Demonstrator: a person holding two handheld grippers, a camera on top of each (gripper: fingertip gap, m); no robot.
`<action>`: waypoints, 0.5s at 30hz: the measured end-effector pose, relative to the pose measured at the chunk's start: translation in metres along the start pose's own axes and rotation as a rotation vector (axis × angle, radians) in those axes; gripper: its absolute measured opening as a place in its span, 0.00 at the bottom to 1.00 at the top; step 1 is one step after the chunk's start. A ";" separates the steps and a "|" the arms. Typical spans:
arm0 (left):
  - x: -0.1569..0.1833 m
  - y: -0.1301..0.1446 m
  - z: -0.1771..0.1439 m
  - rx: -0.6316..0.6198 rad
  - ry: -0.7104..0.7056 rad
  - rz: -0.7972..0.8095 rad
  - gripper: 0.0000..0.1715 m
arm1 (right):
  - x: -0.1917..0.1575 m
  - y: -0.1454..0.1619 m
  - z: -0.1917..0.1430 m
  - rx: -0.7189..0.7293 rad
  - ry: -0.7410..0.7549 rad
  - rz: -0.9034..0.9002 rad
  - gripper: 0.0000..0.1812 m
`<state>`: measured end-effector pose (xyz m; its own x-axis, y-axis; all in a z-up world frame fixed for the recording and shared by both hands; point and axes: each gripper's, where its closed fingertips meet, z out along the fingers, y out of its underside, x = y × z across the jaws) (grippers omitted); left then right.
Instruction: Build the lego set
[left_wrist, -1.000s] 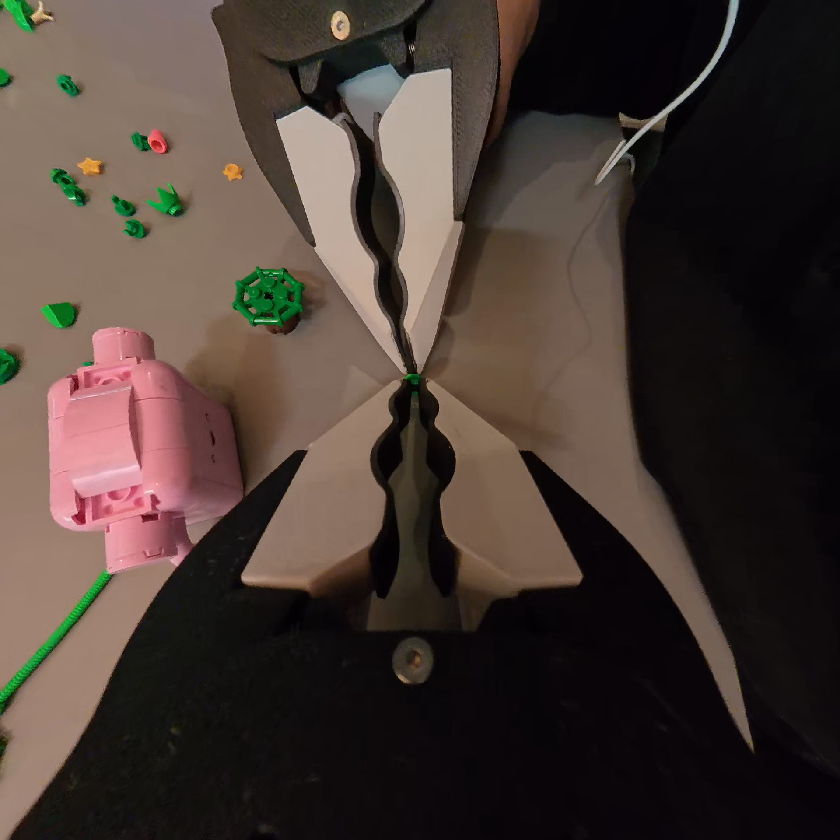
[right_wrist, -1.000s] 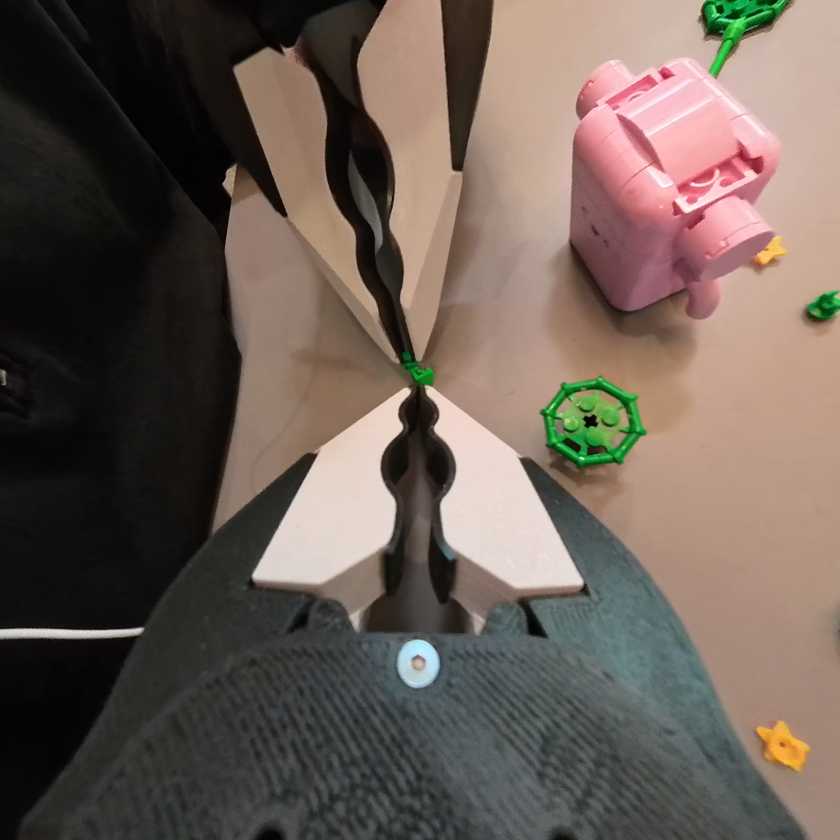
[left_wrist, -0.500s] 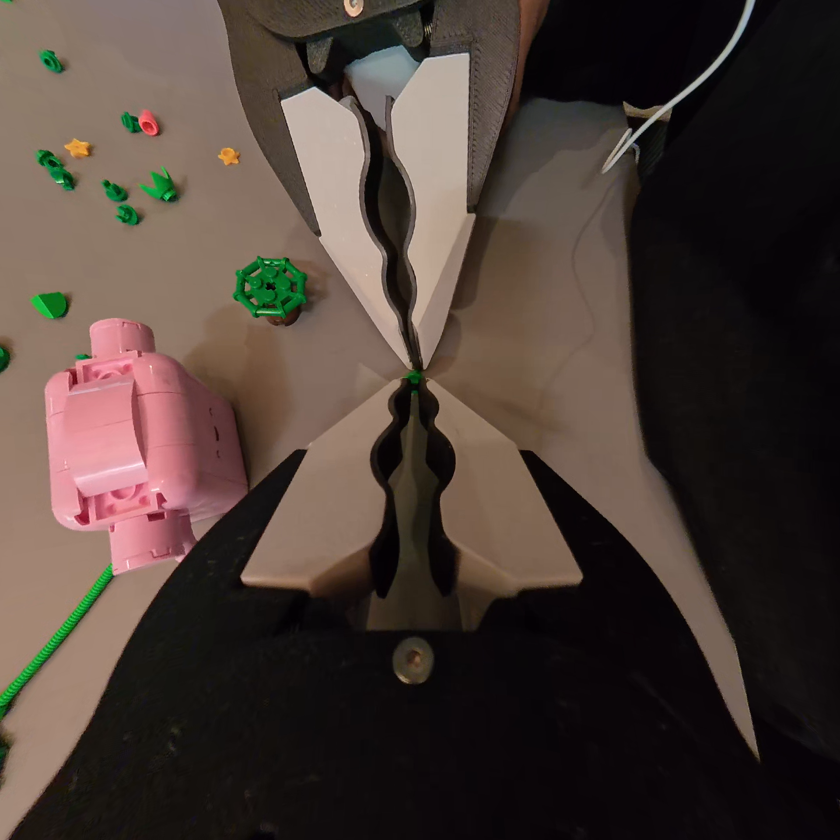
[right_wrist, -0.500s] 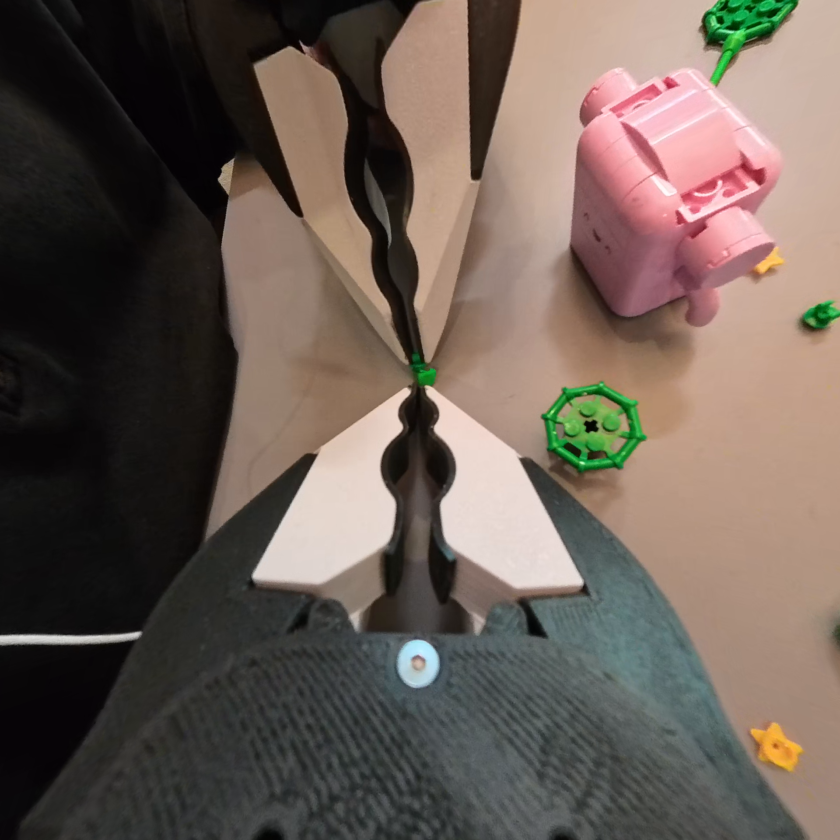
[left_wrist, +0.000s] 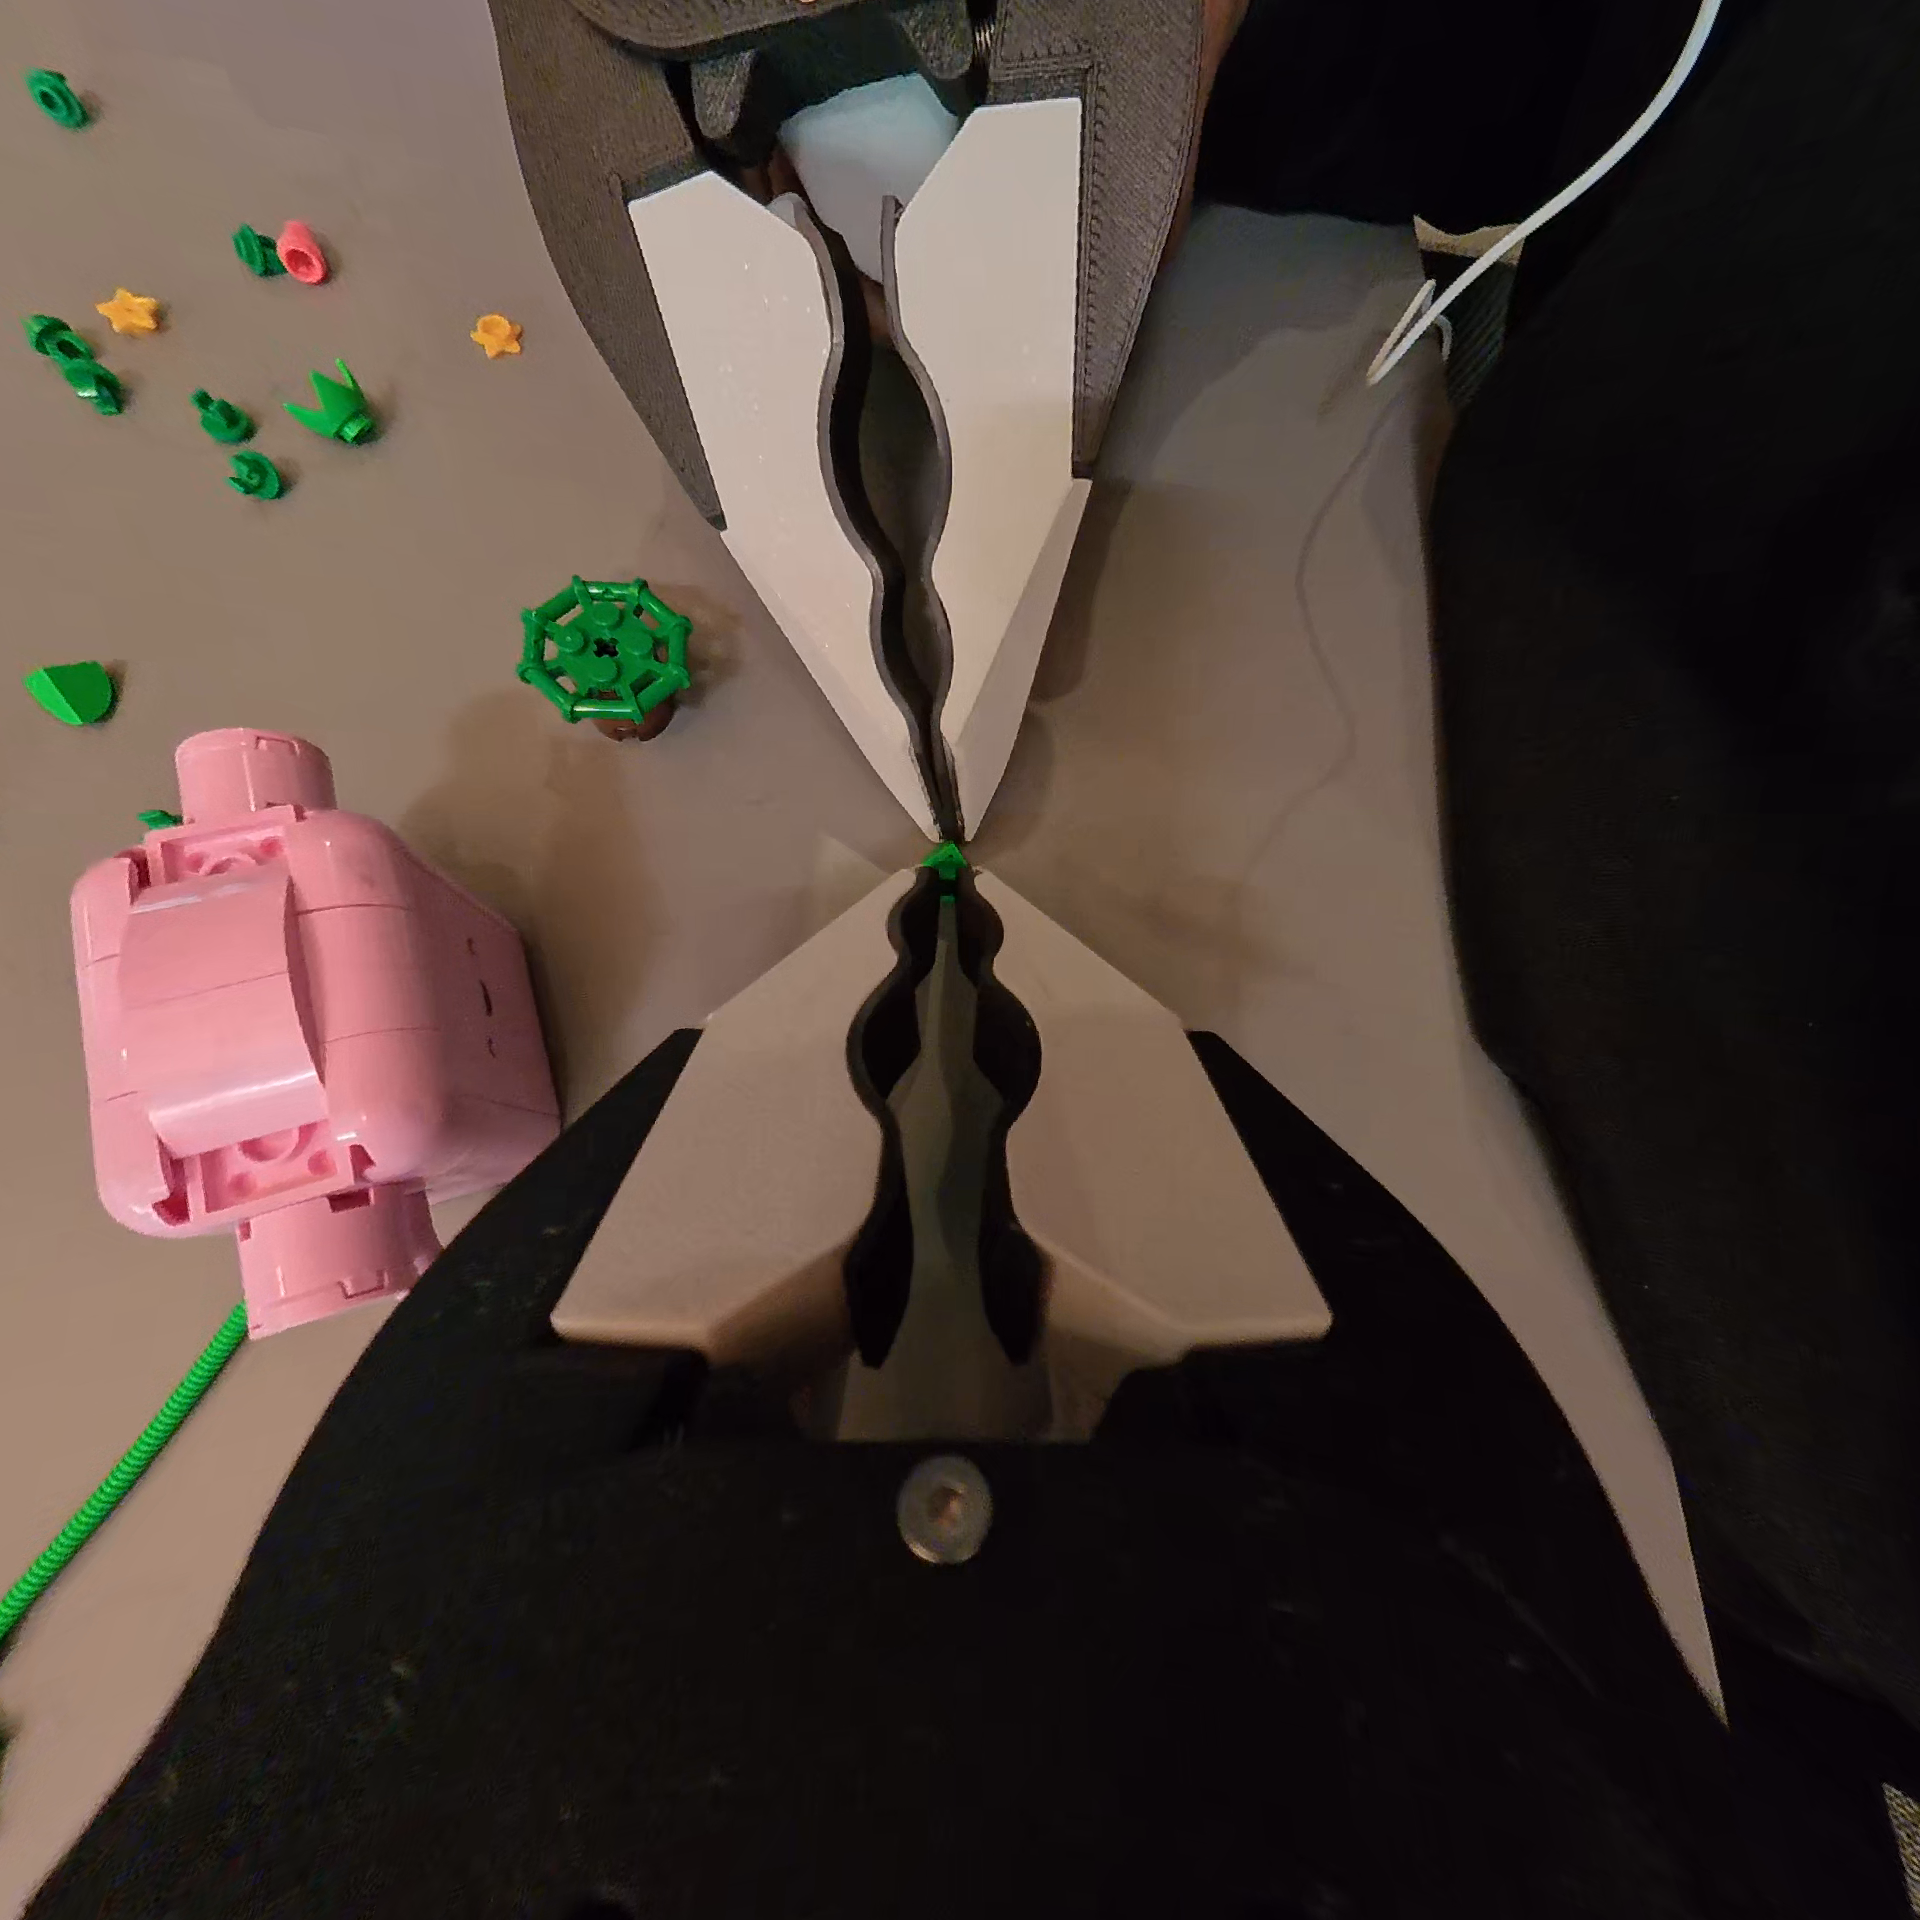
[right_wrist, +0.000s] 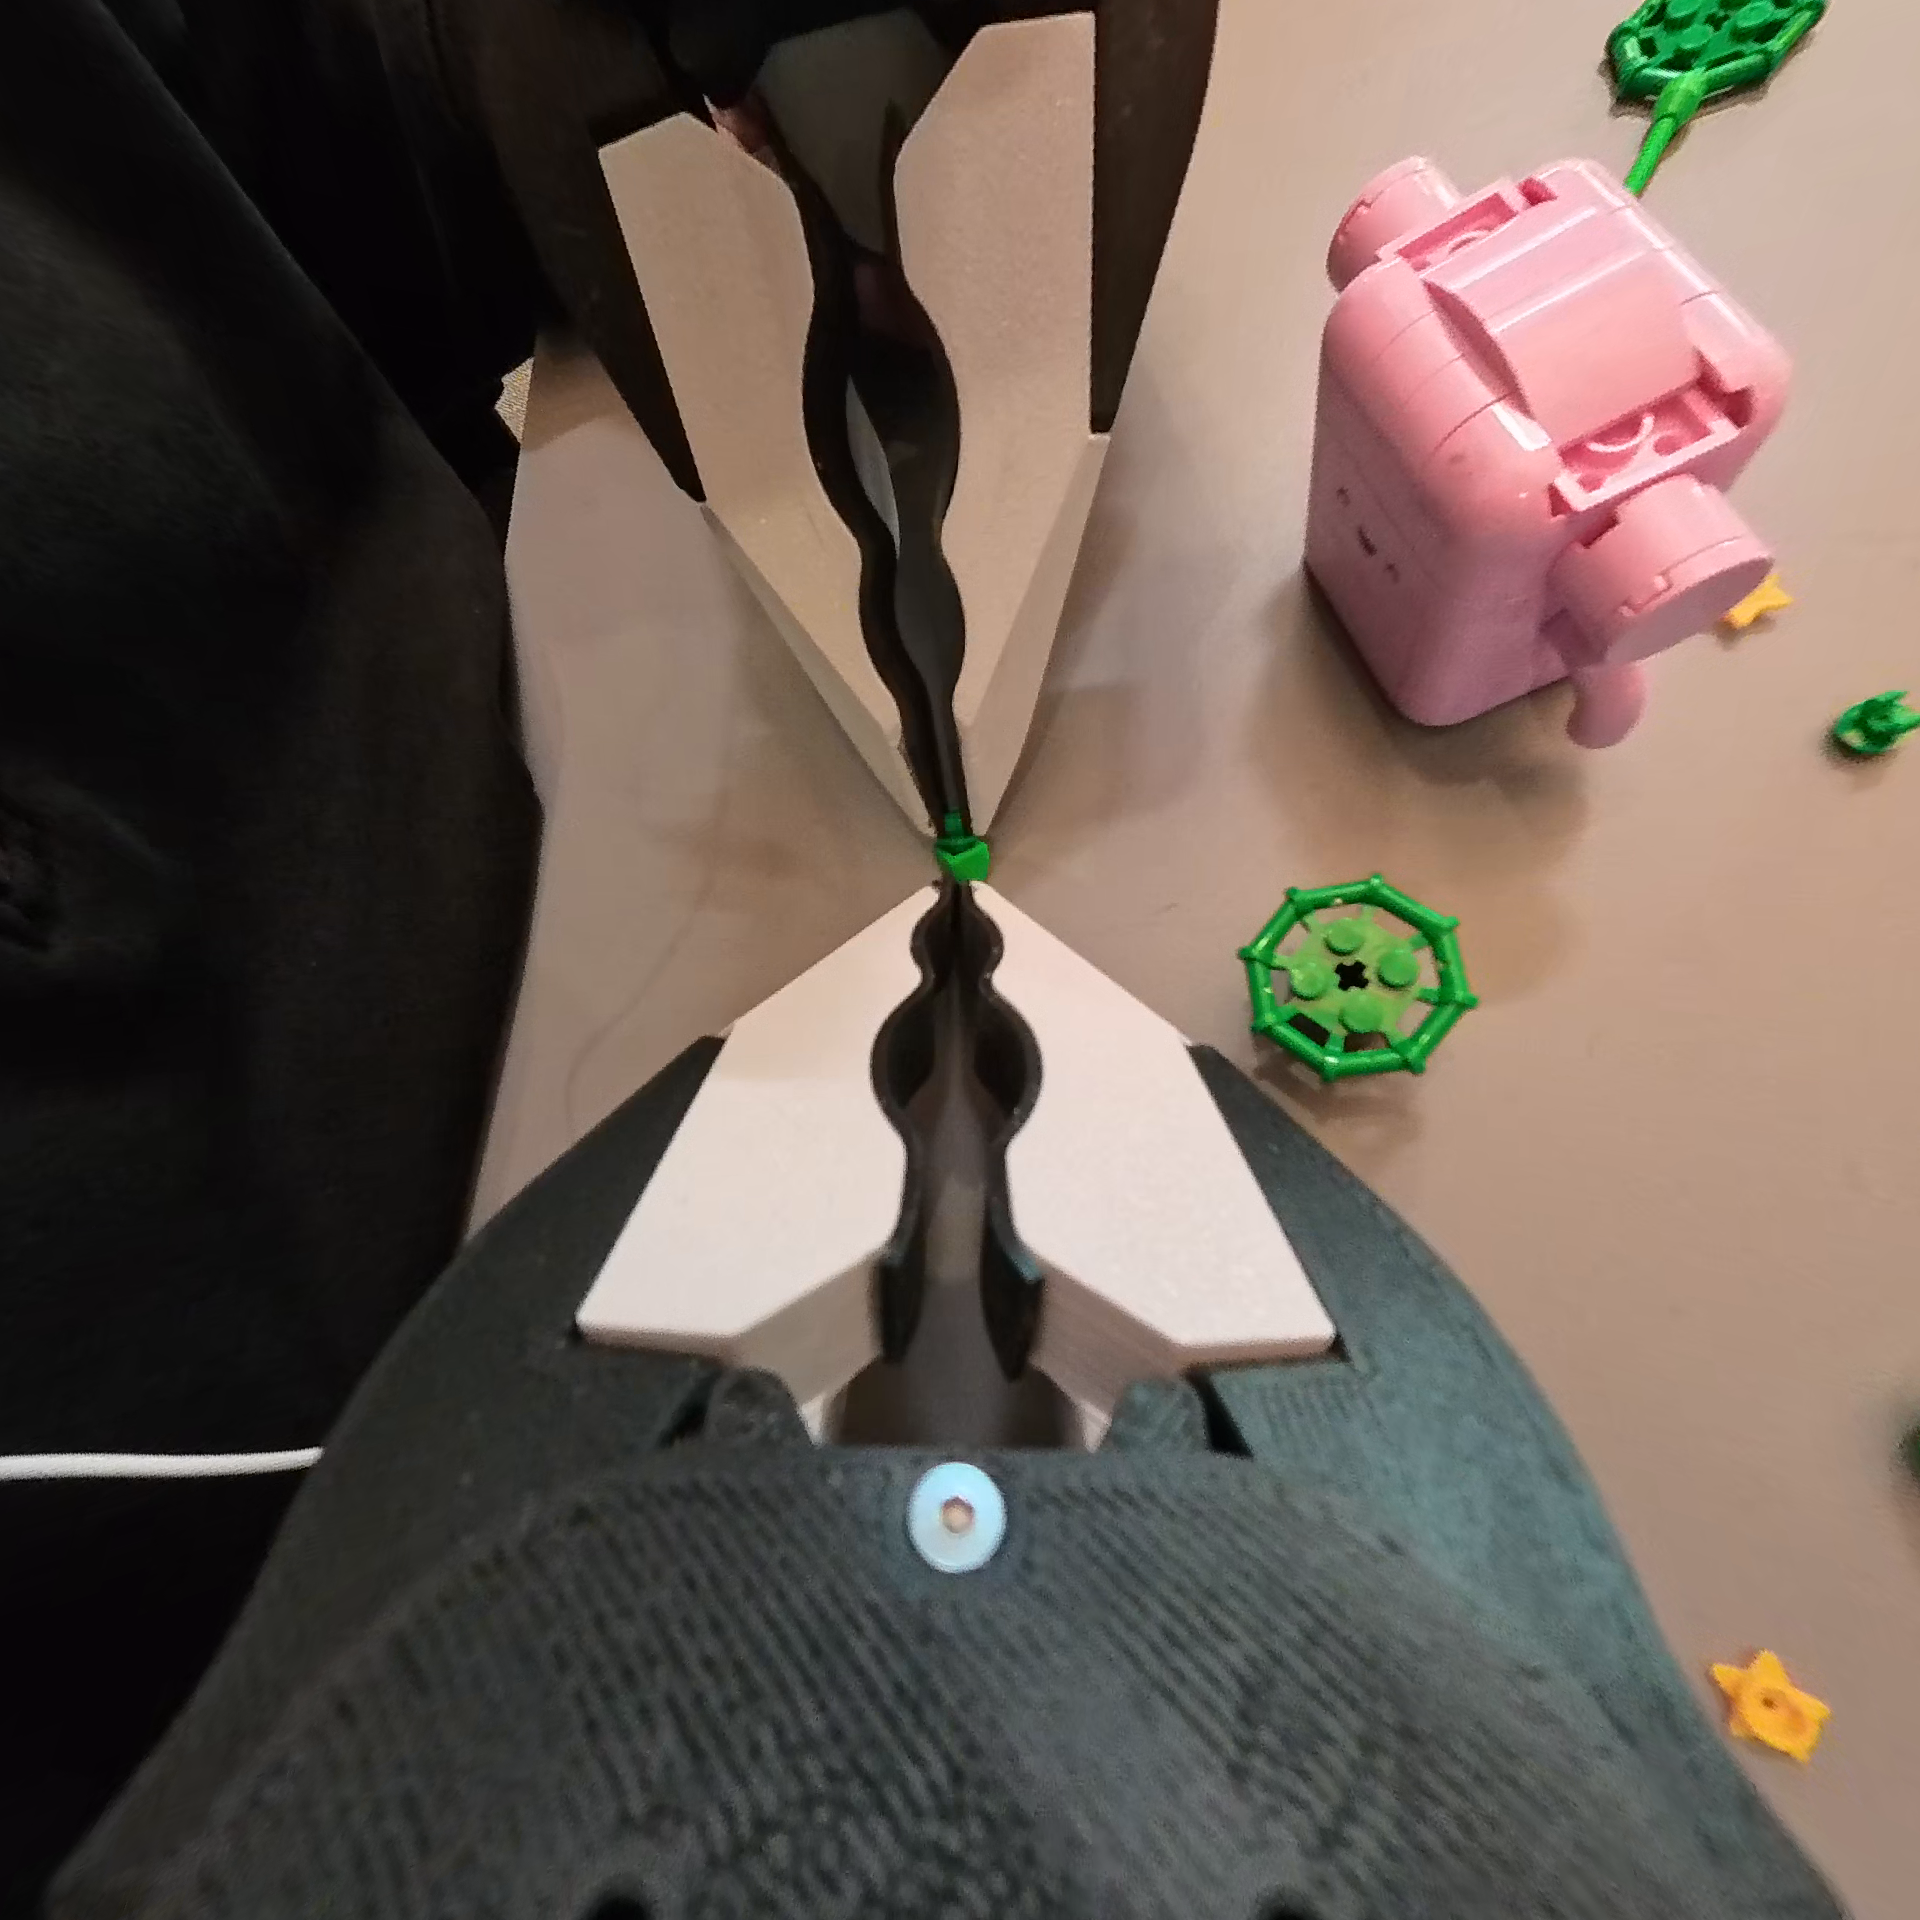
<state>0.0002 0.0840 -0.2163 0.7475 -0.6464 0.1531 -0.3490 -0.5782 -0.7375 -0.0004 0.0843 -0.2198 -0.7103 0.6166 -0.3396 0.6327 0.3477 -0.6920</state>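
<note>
While both grippers meet tip to tip above counter (left_wrist: 343, 582), little has changed: left gripper (left_wrist: 943, 878) stays clamped on green piece (right_wrist: 958, 858), right gripper (right_wrist: 954, 902) stays closed against it. Likely handover or joining unfinished; pink build (left_wrist: 291, 1039) untouched.

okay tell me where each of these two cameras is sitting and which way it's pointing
Left wrist view: on the left gripper, looking along its shut fingers at the tiny green piece, the opposing right gripper beyond; dark clothing at right.
Right wrist view: on the right gripper, facing the left gripper tip to tip.
Shared: the green piece, pink build, green web wheel.
</note>
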 end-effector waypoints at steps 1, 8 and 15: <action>0.000 0.000 0.000 0.000 -0.001 0.001 0.00 | 0.000 0.000 0.000 0.000 0.000 0.000 0.00; 0.000 0.000 0.000 -0.003 0.001 -0.001 0.00 | 0.000 0.000 0.000 0.003 -0.005 0.007 0.00; 0.000 0.001 0.000 -0.010 0.000 0.002 0.00 | 0.001 0.000 0.000 0.006 -0.002 0.009 0.00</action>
<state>0.0003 0.0837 -0.2172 0.7469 -0.6475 0.1511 -0.3565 -0.5819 -0.7310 -0.0012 0.0844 -0.2198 -0.7055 0.6180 -0.3470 0.6370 0.3381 -0.6928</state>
